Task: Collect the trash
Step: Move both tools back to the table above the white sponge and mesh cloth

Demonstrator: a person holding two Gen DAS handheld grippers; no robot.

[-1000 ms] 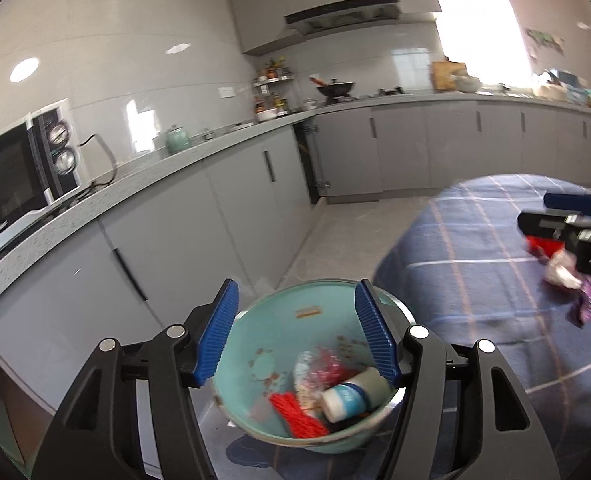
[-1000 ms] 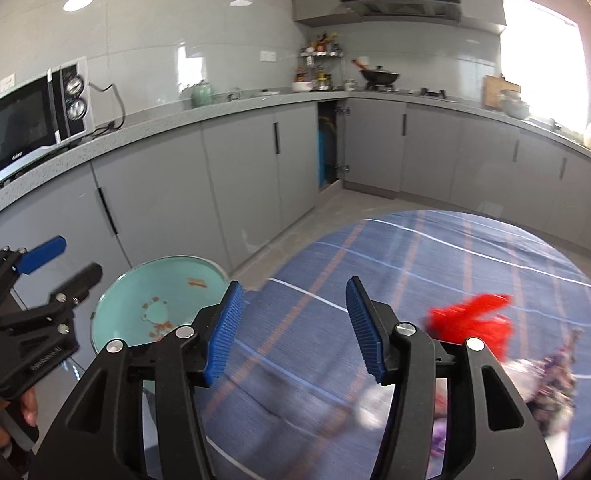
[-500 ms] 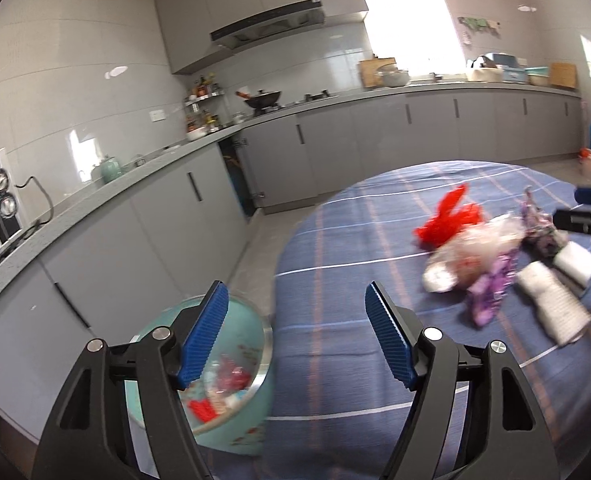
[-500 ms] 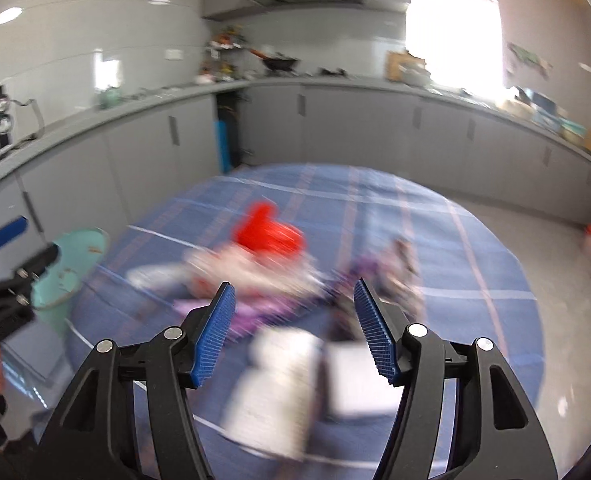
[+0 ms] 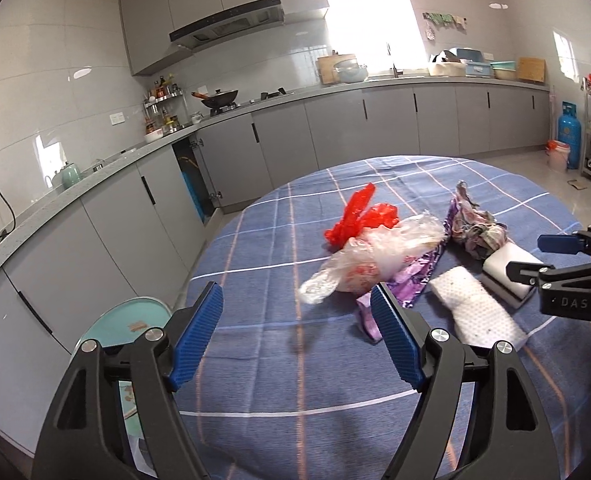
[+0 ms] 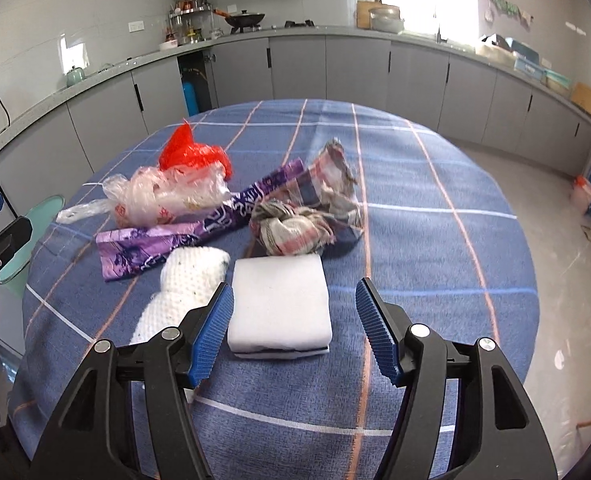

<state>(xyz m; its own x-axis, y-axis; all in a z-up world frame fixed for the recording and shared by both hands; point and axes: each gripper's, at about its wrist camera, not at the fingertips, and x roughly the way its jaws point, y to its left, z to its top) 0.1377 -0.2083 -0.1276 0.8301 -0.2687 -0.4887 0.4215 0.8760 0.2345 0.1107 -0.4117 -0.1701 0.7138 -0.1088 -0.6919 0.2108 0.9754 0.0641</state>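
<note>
White sponge (image 6: 280,303) between spread right fingers (image 6: 211,326), untouched; left fingers (image 5: 197,332) opening, empty.

wok (image 5: 220,98), teapot (image 5: 71,175), blue gas cylinder (image 5: 568,130)

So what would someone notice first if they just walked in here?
Probably the bright red bag at the far left of the trash pile on the blue checked table, with a clear plastic bag bunched against it. Next, the white sponge right in front of the open right gripper. Beside the table sits a teal bin, behind the left gripper, whose empty jaws are opening.
</note>
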